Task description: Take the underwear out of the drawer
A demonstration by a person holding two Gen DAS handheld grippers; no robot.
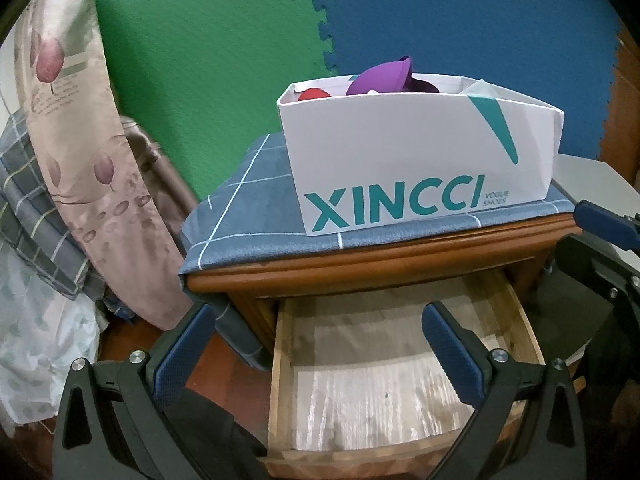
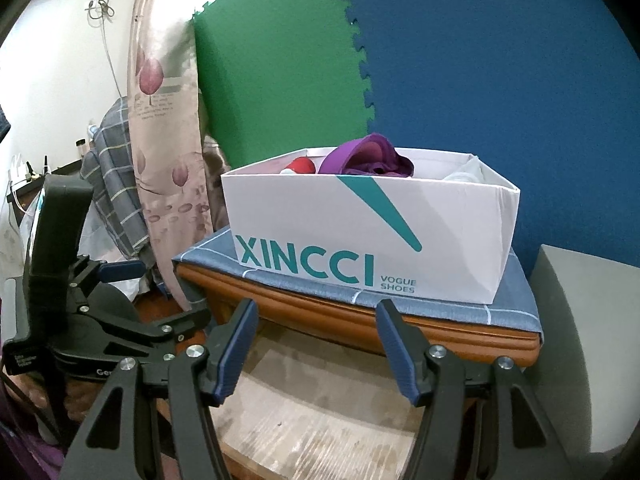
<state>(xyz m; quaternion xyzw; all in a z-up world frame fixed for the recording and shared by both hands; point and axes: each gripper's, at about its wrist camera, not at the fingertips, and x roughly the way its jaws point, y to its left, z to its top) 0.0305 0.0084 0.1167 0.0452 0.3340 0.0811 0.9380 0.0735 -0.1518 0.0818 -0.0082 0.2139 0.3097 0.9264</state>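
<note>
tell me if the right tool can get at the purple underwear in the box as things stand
Probably yes. The right tool is open and empty, the box has no lid, and the purple underwear sits proud of the rim; it only has to rise over the near wall.

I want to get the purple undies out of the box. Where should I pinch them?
Pinch the purple underwear at its raised fold, which sticks up above the white shoebox rim. Come straight down from above, since the walls block its sides.
</note>
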